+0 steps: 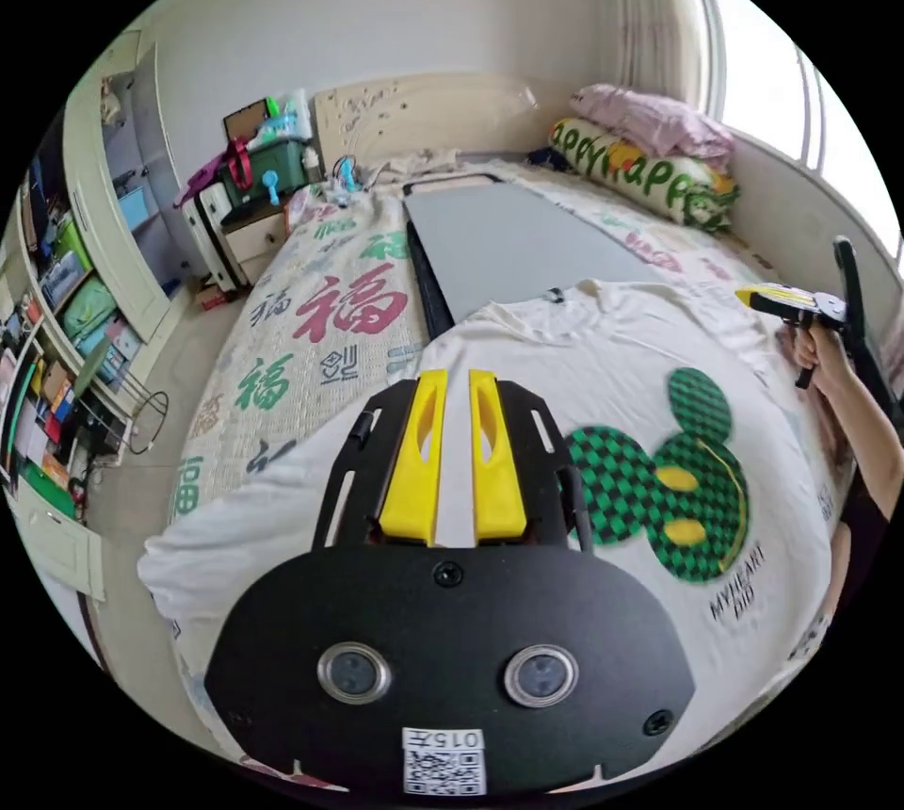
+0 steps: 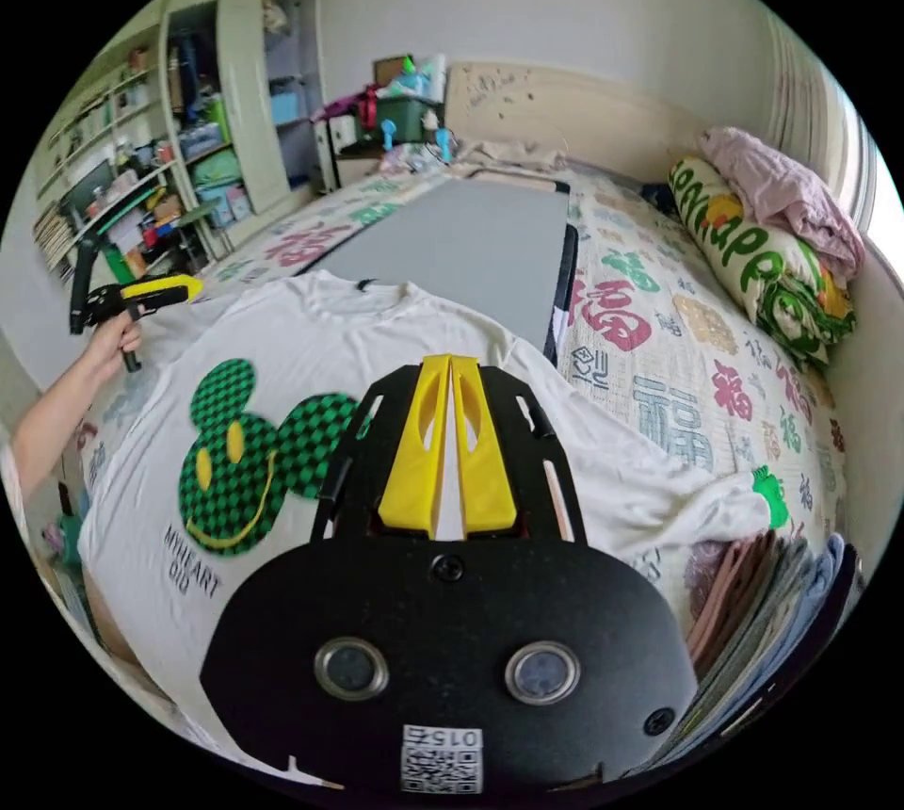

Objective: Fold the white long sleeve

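The white long sleeve [image 1: 584, 348] lies flat and front up on the bed, with a green checkered smiley print [image 1: 673, 480] and its collar [image 1: 556, 294] toward the headboard. My left gripper [image 1: 457, 377] hovers over the shirt's left shoulder, its yellow jaws a narrow gap apart with nothing between them. My right gripper [image 2: 450, 364] hangs above the shirt [image 2: 311, 348] near its right shoulder, jaw tips touching and holding nothing. One sleeve with a green cuff [image 2: 770, 488] trails toward the bed's edge. A hand holds the right gripper [image 1: 789, 301] at the shirt's far side, and the left gripper [image 2: 155, 289] is likewise hand-held.
A grey mat [image 1: 513, 245] lies on the patterned bedspread [image 1: 311, 320] beyond the collar. Rolled bedding [image 1: 650, 170] sits by the window. Folded clothes [image 2: 767, 593] are stacked at the bed's edge. Shelves [image 1: 56, 330] and a bedside cabinet with a green box [image 1: 273, 170] stand past the bed.
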